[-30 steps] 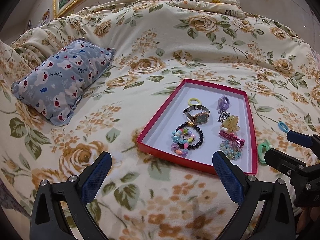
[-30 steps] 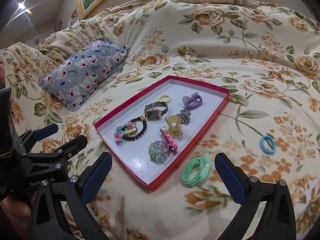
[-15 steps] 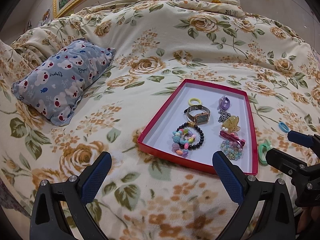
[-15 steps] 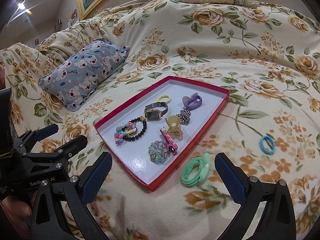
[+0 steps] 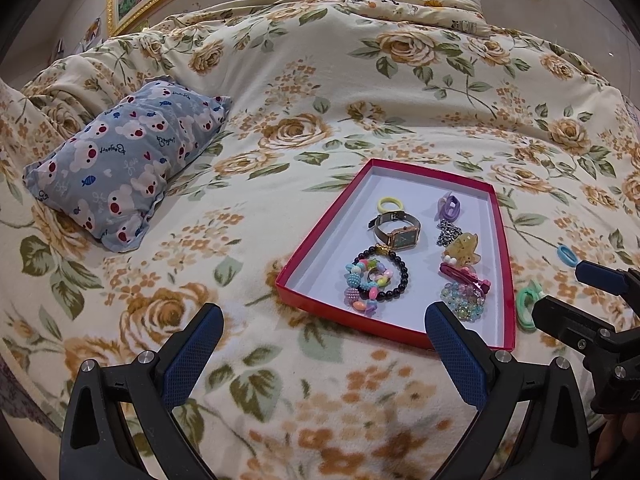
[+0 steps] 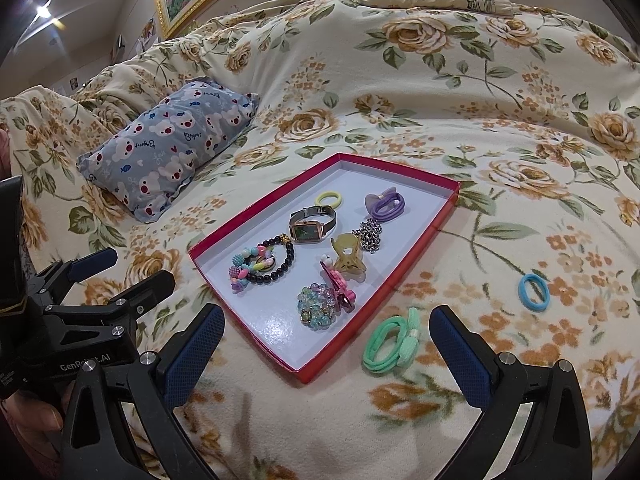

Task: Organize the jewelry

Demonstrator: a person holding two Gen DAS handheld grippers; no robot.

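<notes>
bedspread (image 6: 500,128) open right of and beyond the tray (image 6: 424,236) | tray's near end bare, jewelry crowds its middle | green band (image 6: 394,346) just beside tray's right rim | blue band (image 6: 533,292) farther right | pillow (image 6: 168,144) blocks left

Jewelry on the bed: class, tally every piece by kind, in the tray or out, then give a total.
Hair ties: 4 – yellow, purple, green, blue
Bead bracelets: 3 – black, pastel, glass
Hair clips: 2 – yellow claw, pink
Watch: 1
Chain: 1
Total: 11
</notes>
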